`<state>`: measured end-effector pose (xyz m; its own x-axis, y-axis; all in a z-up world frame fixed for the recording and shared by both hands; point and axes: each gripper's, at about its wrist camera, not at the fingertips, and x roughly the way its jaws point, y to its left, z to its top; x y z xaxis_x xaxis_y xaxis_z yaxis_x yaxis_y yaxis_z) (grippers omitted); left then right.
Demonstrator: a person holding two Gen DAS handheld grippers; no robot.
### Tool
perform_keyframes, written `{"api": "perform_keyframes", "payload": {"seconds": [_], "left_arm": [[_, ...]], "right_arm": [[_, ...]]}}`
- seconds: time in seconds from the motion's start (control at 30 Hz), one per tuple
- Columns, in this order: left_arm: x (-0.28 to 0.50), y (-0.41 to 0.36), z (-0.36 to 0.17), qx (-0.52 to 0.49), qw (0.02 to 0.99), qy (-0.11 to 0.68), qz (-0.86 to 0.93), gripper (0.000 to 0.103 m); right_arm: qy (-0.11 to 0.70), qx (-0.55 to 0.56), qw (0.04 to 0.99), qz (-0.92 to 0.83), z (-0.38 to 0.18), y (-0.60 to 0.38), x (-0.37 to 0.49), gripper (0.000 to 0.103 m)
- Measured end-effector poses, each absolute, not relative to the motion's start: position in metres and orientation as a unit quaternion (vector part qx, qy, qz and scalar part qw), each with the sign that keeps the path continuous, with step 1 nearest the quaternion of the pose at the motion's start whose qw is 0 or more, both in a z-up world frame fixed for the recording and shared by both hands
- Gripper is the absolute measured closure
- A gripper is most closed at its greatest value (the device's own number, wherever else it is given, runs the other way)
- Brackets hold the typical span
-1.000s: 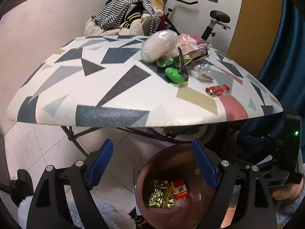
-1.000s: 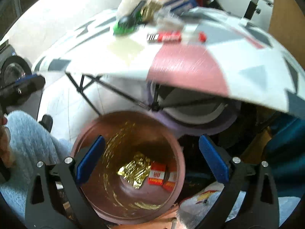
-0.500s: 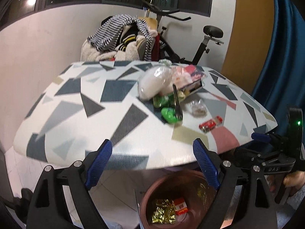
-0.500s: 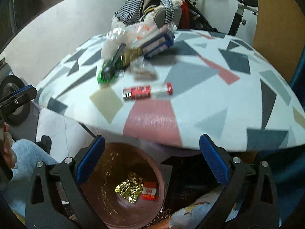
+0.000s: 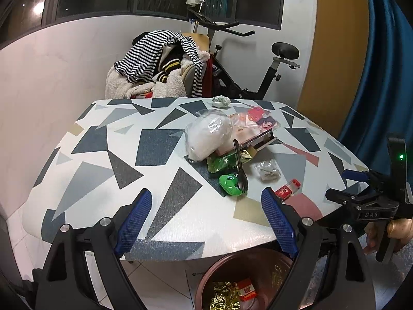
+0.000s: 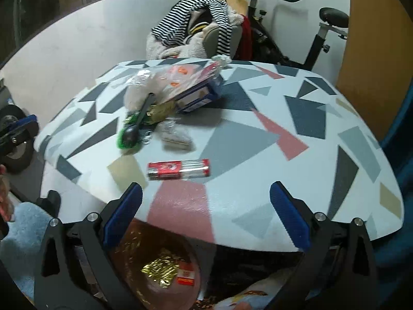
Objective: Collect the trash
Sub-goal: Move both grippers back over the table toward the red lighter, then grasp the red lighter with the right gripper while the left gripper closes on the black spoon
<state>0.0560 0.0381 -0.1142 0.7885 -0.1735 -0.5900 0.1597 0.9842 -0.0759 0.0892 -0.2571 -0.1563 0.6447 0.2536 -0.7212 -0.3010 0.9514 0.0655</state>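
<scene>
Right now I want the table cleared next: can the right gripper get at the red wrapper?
Probably yes. The right gripper has open, empty jaws, and the red wrapper lies alone on the table just ahead of it, nothing between them.

The left wrist view looks forward and down between its own blue pads, from just off the bench's (image 5: pixel 108 155) near edge, toward the far wall. The right wrist view faces the same way from further right, closer over the red wrapper (image 6: pixel 179 169). Both share the bench top, the trash pile (image 5: pixel 227 144), the bin (image 5: pixel 206 279) below and the bike (image 5: pixel 258 72).
</scene>
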Motion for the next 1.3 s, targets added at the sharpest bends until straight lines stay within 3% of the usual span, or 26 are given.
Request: {"api": "perform_keyframes", "payload": {"seconds": [0.77, 1.3], "left_arm": [[0.083, 0.039, -0.133, -0.032, 0.934, 0.343, -0.092, 0.019], [0.091, 0.030, -0.136, -0.032, 0.931, 0.351, -0.096, 0.019]], "right_arm": [[0.464, -0.023, 0.872, 0.156, -0.212, -0.207, 0.150, 0.005], [0.468, 0.013, 0.867, 0.170, -0.211, -0.206, 0.161, 0.005]]}}
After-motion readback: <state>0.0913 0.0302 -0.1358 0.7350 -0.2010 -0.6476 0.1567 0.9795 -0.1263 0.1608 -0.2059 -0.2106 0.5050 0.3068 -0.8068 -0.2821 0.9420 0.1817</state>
